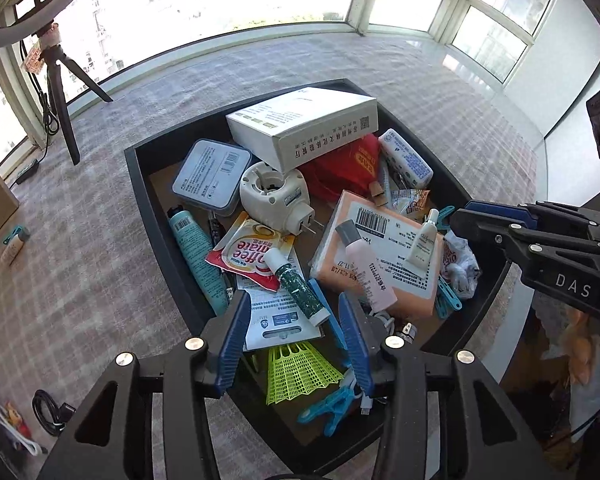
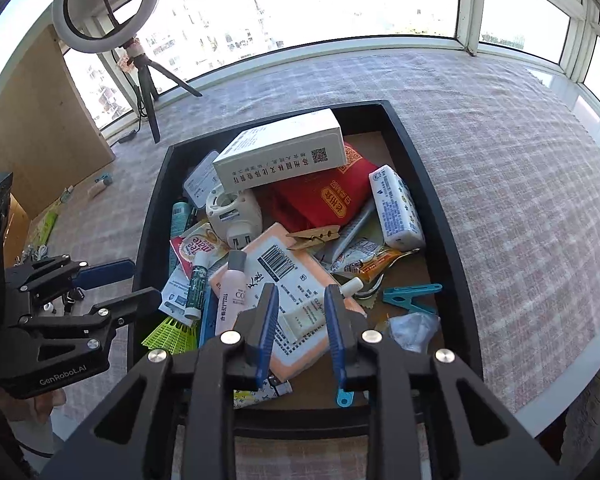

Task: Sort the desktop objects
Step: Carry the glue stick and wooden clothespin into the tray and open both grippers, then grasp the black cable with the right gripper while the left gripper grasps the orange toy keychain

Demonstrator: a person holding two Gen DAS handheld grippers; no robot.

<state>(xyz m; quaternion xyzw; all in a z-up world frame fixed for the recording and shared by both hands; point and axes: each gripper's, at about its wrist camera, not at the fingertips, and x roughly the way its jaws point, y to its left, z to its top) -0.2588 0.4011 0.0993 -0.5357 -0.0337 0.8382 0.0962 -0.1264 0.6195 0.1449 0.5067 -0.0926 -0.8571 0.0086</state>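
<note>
A black tray (image 1: 140,184) stands on the counter (image 1: 100,240), which is covered with a checked cloth, and is heaped with small items. A white box (image 1: 300,128) lies at the tray's far edge, tilted over a red pouch (image 2: 320,196) and a white plug-in device (image 1: 274,192). A teal tube (image 1: 198,256) lies along the tray's left wall. An orange parcel (image 2: 292,280) with a barcode label occupies the middle; a pink bottle (image 1: 366,268) and a small white tube (image 1: 424,244) rest on it. A green-speckled tube (image 1: 298,288) lies beside a coffee sachet (image 1: 252,252), and a yellow-green shuttlecock (image 1: 296,372) sits at the near edge.

The left gripper (image 1: 296,336) hangs over the tray's near edge, its fingers released with nothing gripped; the speckled tube's end shows between them. The right gripper (image 2: 302,320) hangs over the parcel, its fingers likewise parted and not pressing on anything; the small white tube lies below the gap.
</note>
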